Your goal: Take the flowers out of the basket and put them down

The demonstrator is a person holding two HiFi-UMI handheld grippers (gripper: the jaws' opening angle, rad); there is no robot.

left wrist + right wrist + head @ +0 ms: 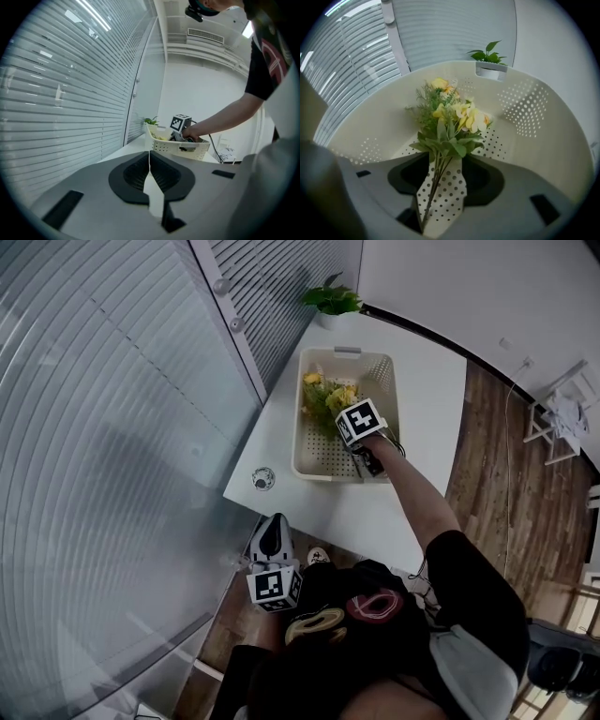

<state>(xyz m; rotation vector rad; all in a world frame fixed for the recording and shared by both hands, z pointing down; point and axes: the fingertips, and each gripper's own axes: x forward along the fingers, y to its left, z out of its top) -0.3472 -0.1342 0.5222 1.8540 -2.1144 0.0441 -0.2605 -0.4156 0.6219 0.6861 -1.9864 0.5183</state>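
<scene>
Two tongs were in view. The right tongs (440,174) stood well open inside the basket (534,140). The stems of the flowers (450,119) lay between the jaws, closer to the left one, with neither pad pressing them. The left tongs (150,161) were closed on nothing, off the near edge of the worktop (417,418). Each cube (361,420) bore a black-and-white square marker. In the right gripper view the bunch lay on the basket floor, stems toward 6 o'clock and blooms toward 12 o'clock.
</scene>
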